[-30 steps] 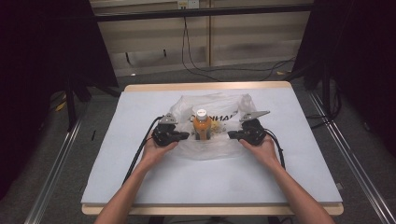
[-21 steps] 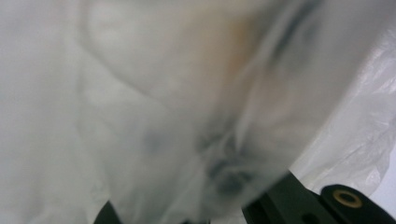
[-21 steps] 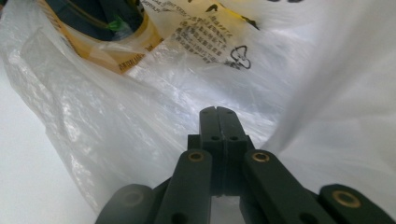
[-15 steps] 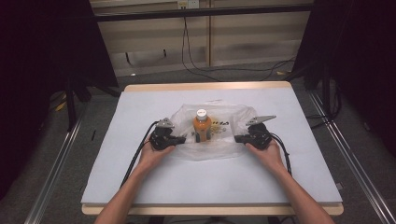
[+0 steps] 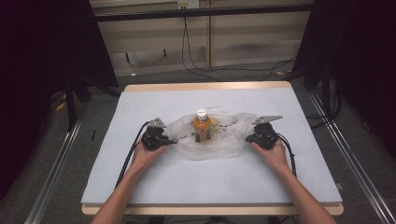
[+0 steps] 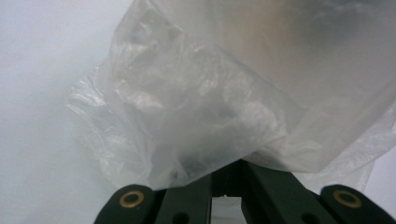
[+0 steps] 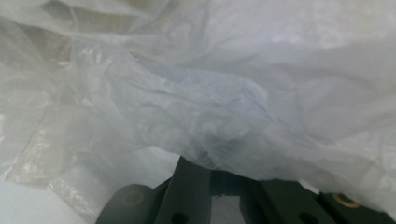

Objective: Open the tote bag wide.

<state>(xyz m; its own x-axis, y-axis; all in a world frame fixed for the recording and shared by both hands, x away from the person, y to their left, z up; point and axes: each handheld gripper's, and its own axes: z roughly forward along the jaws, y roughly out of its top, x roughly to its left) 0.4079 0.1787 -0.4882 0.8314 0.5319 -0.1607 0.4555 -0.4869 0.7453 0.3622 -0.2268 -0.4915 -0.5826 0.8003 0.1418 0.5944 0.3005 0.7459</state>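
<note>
Plastic bag [image 5: 205, 140] pinched by left gripper [image 5: 164, 140], right gripper [image 5: 252, 137] fingers; bottle [image 5: 201, 126] inside.

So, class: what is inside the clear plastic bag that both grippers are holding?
An orange bottle with a white cap stands upright inside the plastic bag. The left gripper and right gripper pinch the bag's two sides. The crumpled film hides the bottle's base and anything else inside.

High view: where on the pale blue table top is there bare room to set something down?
Free: the far strip between the clear plastic bag and the table's wooden far edge, and the near stretch between the forearms. Crowded: the middle band, where the left claw and right claw pinch the bag around the orange white-capped bottle.
</note>
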